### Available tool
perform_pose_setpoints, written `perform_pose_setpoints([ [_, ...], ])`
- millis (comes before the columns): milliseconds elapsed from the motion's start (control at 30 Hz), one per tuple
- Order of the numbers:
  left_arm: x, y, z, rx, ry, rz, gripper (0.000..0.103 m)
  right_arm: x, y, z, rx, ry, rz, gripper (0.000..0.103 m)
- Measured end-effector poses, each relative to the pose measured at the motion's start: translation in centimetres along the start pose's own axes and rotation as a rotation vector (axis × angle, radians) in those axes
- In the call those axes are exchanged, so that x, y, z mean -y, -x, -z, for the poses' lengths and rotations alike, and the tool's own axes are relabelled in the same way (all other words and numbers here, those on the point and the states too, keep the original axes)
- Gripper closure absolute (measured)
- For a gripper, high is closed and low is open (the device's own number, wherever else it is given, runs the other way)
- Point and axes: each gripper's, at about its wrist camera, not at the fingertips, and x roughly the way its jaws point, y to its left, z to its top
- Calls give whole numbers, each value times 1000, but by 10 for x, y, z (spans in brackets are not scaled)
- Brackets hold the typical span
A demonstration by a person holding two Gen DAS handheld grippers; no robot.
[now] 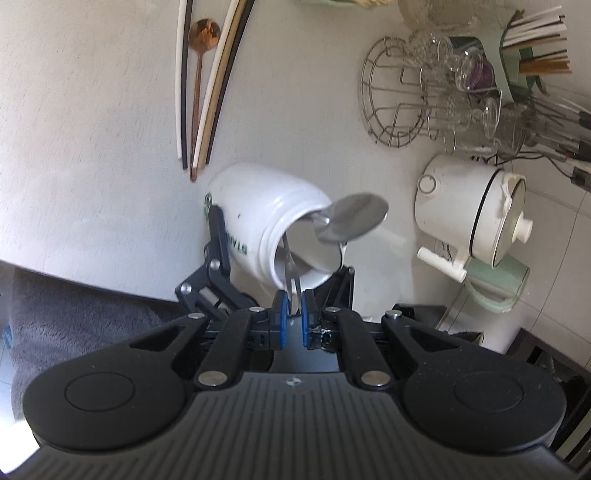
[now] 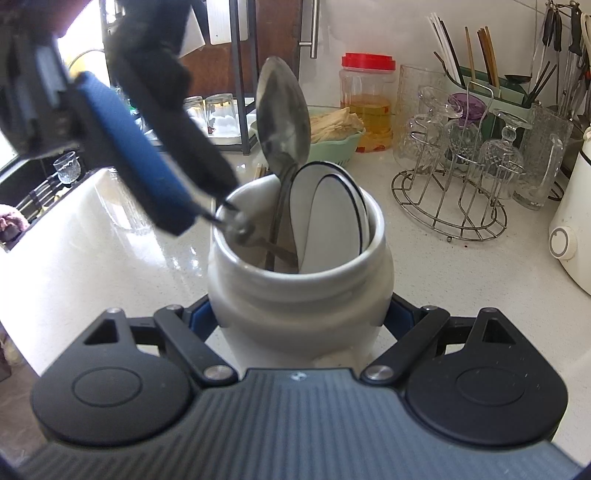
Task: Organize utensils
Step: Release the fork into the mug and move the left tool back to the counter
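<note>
My right gripper point(image 2: 299, 318) is shut on the body of a white ceramic jar point(image 2: 299, 295), held upright over the counter. Inside the jar stand a steel spoon point(image 2: 283, 110) and a white ceramic spoon with a dark rim point(image 2: 332, 210). My left gripper point(image 2: 207, 218) comes in from the upper left, blue pads shut on a thin metal utensil point(image 2: 240, 227) whose far end dips into the jar's mouth. In the left wrist view the left gripper point(image 1: 293, 300) pinches that utensil point(image 1: 290, 267), and the jar point(image 1: 258, 206) with the steel spoon point(image 1: 354, 218) lies just ahead. A copper spoon point(image 1: 203, 35) and chopsticks point(image 1: 221, 85) lie on the counter beyond.
A wire rack point(image 2: 448, 206) of glasses stands to the right, with a white cooker point(image 2: 576, 221) at the far right edge. Behind are a red-lidded jar point(image 2: 367, 99), a green bowl point(image 2: 343, 146) and a chopstick holder point(image 2: 484, 83). A sink point(image 2: 37, 184) lies left.
</note>
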Motion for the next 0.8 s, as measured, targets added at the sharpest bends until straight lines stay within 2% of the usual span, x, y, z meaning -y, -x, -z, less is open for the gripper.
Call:
perform_pose_setpoints([
  [133, 4, 2, -6, 47, -4, 3, 95, 0, 0, 0, 1, 0, 0, 12],
  [300, 8, 6, -15, 129, -33, -28, 95, 0, -1, -1, 2, 0, 1, 12],
  [567, 13, 7, -11, 219, -121, -57, 95, -1, -1, -1, 6, -2, 3, 12],
  [667, 13, 5, -8, 236, -145, -68, 95, -2, 0, 0, 7, -1, 3, 12],
  [800, 10, 8, -4, 230, -184, -40, 94, -1, 0, -1, 6, -2, 2, 12],
])
